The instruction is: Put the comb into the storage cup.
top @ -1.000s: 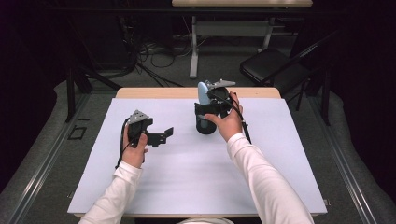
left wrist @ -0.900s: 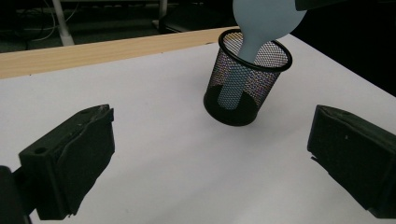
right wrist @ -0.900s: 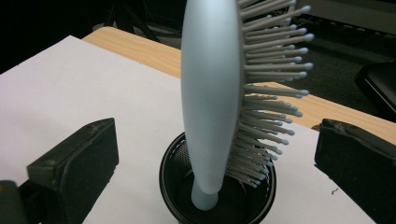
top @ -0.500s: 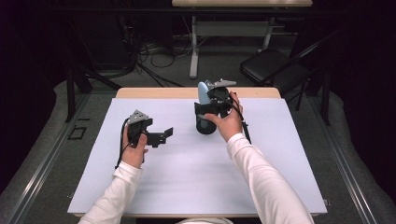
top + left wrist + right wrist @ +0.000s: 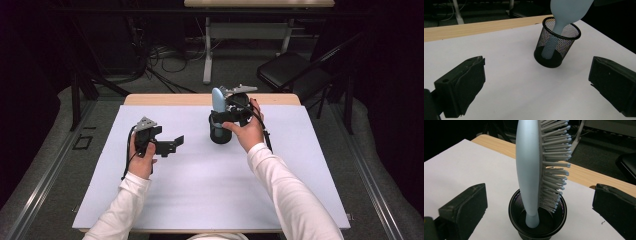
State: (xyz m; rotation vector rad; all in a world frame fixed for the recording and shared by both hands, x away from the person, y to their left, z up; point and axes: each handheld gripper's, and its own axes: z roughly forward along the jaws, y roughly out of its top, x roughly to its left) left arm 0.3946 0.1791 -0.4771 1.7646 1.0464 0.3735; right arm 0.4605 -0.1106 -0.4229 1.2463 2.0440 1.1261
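Observation:
A pale blue hairbrush (image 5: 217, 101) stands handle-down in a black mesh cup (image 5: 220, 136) near the table's far edge. My right gripper (image 5: 226, 117) sits just right of the cup at brush height, open. In the right gripper view the brush (image 5: 529, 170) rises out of the cup (image 5: 517, 208) between the wide-apart jaws of that gripper (image 5: 540, 192), bristles facing right, touching neither jaw. My left gripper (image 5: 172, 145) is held open over the left part of the table, pointing at the cup (image 5: 557, 47); its jaws (image 5: 537, 68) hold nothing.
A white sheet (image 5: 200, 200) covers the table, with a strip of bare wood (image 5: 170, 99) along the far edge. A black chair (image 5: 295, 67) and cables on the floor lie beyond the table.

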